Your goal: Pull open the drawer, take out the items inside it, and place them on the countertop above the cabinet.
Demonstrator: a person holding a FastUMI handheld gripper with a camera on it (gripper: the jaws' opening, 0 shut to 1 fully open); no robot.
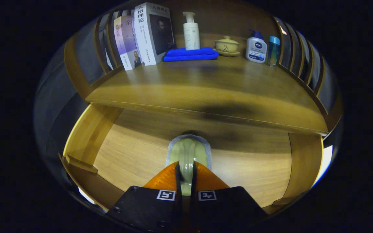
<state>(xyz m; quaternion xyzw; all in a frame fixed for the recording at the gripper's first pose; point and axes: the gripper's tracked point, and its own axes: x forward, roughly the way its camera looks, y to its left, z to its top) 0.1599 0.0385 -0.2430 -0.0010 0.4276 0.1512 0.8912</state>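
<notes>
The wooden drawer [134,149] stands pulled open below the countertop [206,84]. A pale green sponge with a grey scouring edge [189,152] is pinched between my fingers, and it bulges out just ahead of the tips. My gripper [185,171] is shut on it, over the drawer's floor. Whether the sponge rests on the floor or hangs above it I cannot tell. The back of the drawer is hidden under the countertop's front edge.
On the countertop, far beyond the fingers, stand several books [147,35], a folded blue cloth [190,54], a white pump bottle [191,32], a lidded tea cup [227,45], a white lotion bottle [256,48] and a blue bottle [273,50]. Slatted wooden rails [303,55] flank the top.
</notes>
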